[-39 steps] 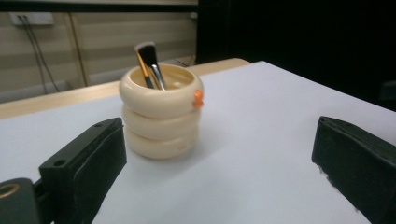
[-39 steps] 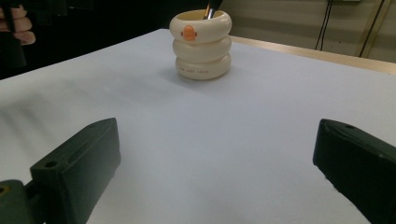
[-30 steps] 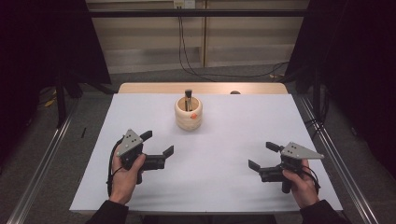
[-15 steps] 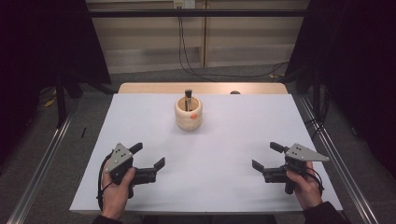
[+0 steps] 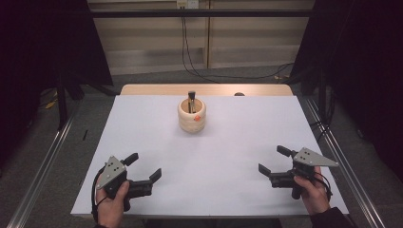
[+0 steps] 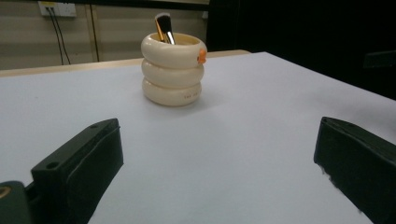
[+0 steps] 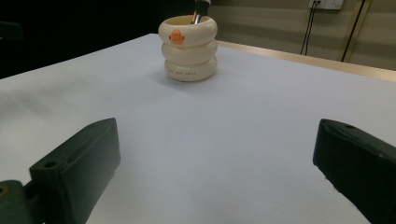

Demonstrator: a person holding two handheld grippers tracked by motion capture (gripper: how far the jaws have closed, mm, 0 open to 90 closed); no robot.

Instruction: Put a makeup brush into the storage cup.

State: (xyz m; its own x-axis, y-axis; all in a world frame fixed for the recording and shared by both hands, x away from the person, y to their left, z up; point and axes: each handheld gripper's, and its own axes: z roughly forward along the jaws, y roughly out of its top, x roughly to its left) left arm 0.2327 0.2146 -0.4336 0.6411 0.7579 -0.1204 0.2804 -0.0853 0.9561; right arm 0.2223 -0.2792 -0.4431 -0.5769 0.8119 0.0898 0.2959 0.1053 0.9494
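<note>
Right now both hand-held grippers sit low at the near edge of the white table (image 5: 142,128), one on each side, and neither grasps anything. At the near left, the left gripper (image 5: 142,167) is held in the person's left hand (image 5: 111,206) with its jaws spread wide and bare table between them; in the left gripper view the two black jaws stand far apart at the bottom corners. At the near right, the right gripper (image 5: 274,160) is held in the right hand (image 5: 313,194), likewise released, its jaws well separated over the bare surface, and the right gripper view shows the same wide gap.

Well apart from both, toward the far middle of the table, stands the cream holder (image 5: 192,115), a pot shaped like three stacked rings, upright, with a small orange mark near its rim. A makeup brush (image 5: 191,99) stands inside it, its dark tip rising above the rim; in the left gripper view its golden ferrule shows, leaning slightly. Both grippers point roughly toward the holder from their own sides
</note>
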